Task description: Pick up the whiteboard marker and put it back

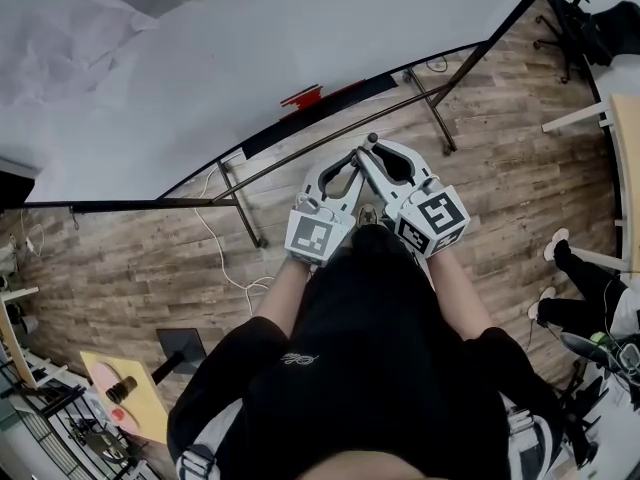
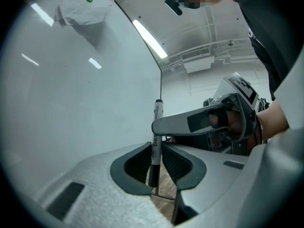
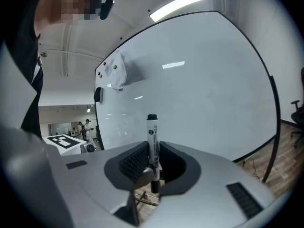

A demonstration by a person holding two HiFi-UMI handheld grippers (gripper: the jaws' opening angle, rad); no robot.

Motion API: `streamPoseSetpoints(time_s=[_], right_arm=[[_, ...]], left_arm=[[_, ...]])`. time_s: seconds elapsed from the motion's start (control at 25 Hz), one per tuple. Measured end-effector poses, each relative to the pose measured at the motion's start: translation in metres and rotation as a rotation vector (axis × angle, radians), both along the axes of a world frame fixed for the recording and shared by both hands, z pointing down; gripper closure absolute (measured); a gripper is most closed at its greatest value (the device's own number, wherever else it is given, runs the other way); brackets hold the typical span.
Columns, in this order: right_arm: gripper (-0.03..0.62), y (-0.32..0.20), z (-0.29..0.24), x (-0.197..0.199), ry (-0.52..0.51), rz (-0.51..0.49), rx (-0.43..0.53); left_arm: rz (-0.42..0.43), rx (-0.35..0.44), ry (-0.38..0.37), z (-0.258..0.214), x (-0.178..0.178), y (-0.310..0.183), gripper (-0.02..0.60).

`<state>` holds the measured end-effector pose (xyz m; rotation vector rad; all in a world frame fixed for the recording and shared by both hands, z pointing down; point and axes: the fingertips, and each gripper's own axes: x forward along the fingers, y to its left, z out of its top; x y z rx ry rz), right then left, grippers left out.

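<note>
Jaws of the left gripper (image 2: 156, 164) pinch the lower part of the whiteboard marker (image 2: 157, 113), with the ribbed pads pressed against the barrel from both sides. Jaws of the right gripper (image 3: 153, 161) are closed on the same marker a little higher up the barrel, so the two grippers cross at it and both hold it. The marker stands upright, its long black end hanging below the jaws, just in front of the whiteboard (image 3: 204, 75). In the head view the two grippers meet tip to tip close before the whiteboard's lower edge, above the wooden floor (image 1: 150, 268). A crumpled white sheet (image 3: 115, 72) is stuck near the whiteboard's upper corner, well apart from the marker. A red item (image 1: 300, 96) sits at the whiteboard's bottom rail, near the grippers' tips but apart from them
</note>
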<state>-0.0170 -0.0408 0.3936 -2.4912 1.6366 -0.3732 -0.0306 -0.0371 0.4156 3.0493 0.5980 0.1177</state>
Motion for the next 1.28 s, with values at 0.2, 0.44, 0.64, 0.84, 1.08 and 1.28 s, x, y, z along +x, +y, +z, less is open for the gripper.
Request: streamPoseSetpoints(time_s=[0.2,0.44,0.64,0.84,1.08,1.28], right_arm=[[0.539,-0.006,0.0,-0.002,0.016,-0.005,-0.01],[0.539,-0.007,0.001,-0.006,0.044,0.011,-0.049],[0.539,0.003,0.0,0.0,0.061,0.071,-0.051],[0.539,0.019,0.008,-0.001,0.088,0.139,-0.116],[0.539,0.025,0.015,-0.015,0.091,0.167,-0.169],[0.539,0.041,0.021,-0.015,0.075,0.176,-0.173]], left_arm=[[-0.012,-0.001,-0.002,0.0,-0.002,-0.006,0.514],[-0.032,0.049,-0.019,0.003,-0.007,-0.009,0.513],[-0.078,0.043,-0.059,0.015,-0.014,-0.022,0.514],[-0.112,0.038,-0.084,0.022,-0.03,-0.033,0.515],[-0.136,-0.002,-0.091,0.028,-0.043,-0.035,0.563],[-0.126,0.038,-0.119,0.031,-0.044,-0.018,0.574]])
